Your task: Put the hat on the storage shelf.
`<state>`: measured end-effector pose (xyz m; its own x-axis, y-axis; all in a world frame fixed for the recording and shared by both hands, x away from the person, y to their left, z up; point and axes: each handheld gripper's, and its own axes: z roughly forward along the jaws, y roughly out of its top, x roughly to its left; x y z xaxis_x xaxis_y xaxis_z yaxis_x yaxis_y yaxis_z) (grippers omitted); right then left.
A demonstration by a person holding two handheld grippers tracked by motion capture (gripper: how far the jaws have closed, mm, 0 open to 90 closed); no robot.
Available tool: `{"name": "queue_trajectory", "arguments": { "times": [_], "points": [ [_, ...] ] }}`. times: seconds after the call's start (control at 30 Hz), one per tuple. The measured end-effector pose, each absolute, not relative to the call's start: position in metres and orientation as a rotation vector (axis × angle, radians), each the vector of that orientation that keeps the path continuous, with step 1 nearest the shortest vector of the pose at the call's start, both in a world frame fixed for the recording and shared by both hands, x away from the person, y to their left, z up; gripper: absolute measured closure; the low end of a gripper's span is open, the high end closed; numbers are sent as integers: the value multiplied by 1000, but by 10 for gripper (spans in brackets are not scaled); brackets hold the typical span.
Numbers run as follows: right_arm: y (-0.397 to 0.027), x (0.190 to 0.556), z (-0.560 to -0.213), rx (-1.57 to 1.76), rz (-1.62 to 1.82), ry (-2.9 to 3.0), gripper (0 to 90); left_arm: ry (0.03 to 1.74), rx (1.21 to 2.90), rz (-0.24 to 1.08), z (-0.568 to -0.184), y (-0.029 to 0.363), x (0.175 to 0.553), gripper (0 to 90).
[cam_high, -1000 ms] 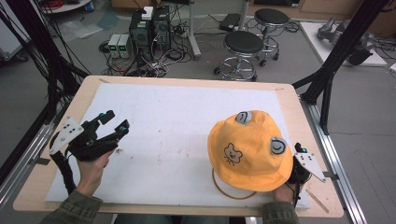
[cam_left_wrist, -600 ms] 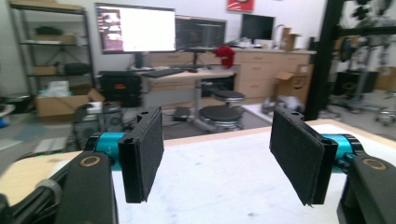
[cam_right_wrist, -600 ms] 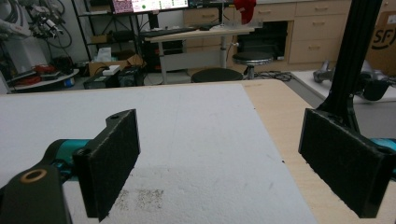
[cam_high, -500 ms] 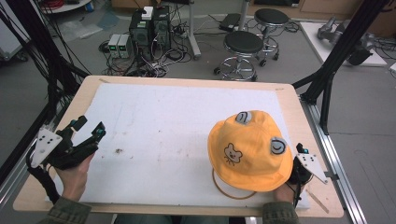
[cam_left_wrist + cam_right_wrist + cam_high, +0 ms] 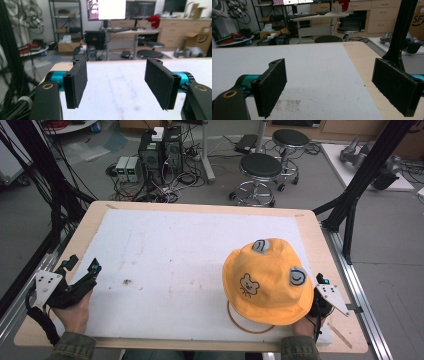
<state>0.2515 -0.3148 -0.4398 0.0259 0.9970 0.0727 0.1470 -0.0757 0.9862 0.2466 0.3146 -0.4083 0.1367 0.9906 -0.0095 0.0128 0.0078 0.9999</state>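
A yellow bucket hat (image 5: 267,282) with a bear face and two grey ear patches lies on the white mat (image 5: 175,250) at the near right. A thin brown cord loop (image 5: 248,329) curves out from under its near brim. My right gripper (image 5: 320,287) rests just right of the hat, partly hidden behind the brim. In the right gripper view its jaws (image 5: 329,87) stand wide open over bare mat. My left gripper (image 5: 83,265) lies at the table's near left edge, held in a hand. It is open with nothing between its pads (image 5: 116,85).
The wooden table rim (image 5: 200,206) frames the mat. A small dark speck (image 5: 126,281) marks the mat right of the left gripper. Black frame posts (image 5: 357,180) rise at the right. Stools (image 5: 260,167) and computers (image 5: 160,147) stand beyond the far edge.
My left gripper has drawn back to the left and toward the near left corner of the table. The hat and the right gripper have stayed put.
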Motion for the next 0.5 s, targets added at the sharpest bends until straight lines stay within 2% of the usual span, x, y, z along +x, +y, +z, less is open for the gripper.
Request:
{"name": "queue_trajectory", "arguments": {
  "times": [0.5],
  "points": [
    [-312,253,-444,1384,1164,1288,113,1317,1291,1006,-436,328,248,345]
  ]
}}
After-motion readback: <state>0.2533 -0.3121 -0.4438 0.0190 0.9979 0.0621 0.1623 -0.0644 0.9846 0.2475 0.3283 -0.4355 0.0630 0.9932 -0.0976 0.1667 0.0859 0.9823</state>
